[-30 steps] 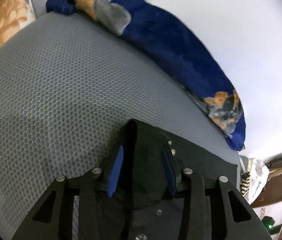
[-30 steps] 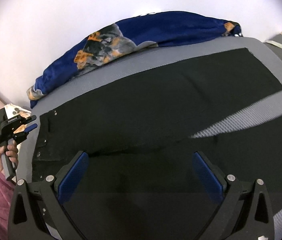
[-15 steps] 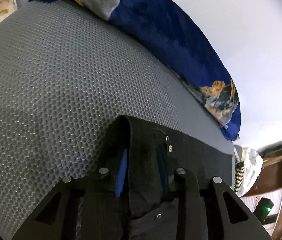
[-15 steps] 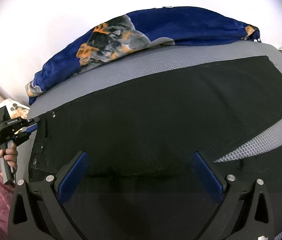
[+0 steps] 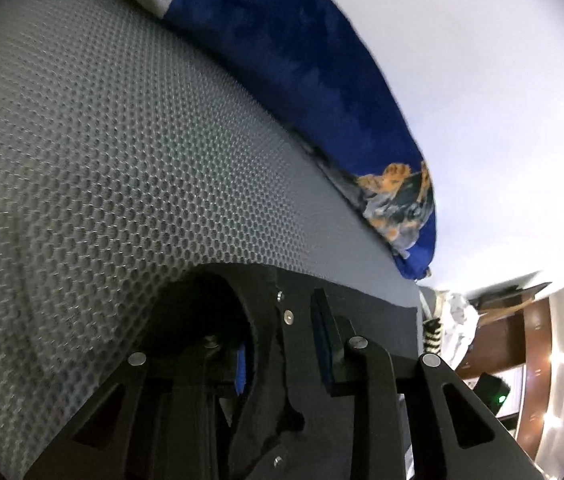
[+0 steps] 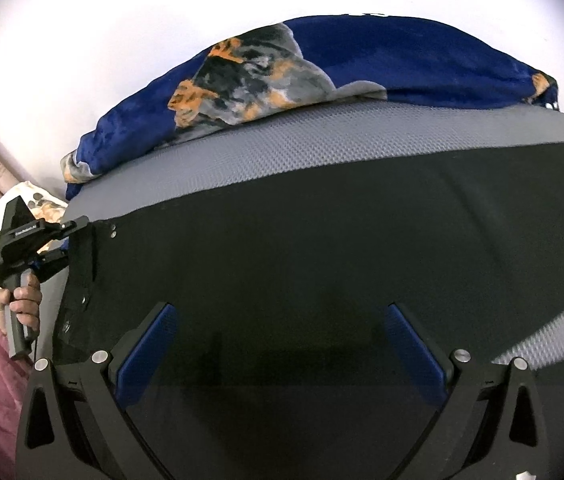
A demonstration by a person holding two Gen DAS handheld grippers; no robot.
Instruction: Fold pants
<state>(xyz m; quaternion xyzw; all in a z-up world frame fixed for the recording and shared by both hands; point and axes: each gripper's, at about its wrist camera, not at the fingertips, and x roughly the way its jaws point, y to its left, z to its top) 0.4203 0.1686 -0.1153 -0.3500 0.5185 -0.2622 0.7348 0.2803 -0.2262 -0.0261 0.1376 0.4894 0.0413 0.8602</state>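
Left claw [image 5: 282,340] clamps the pants [image 6: 322,248] waistband; right claw [image 6: 282,344] gapes above them.

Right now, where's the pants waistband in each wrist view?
Left wrist view: bottom centre, the waistband bunched between the left gripper pads, silver studs showing.
Right wrist view: far left, the waistband runs down the pants' edge, the left gripper clamped on its upper corner.
Shared landmark: the blue blanket along the far edge of the grey mat.
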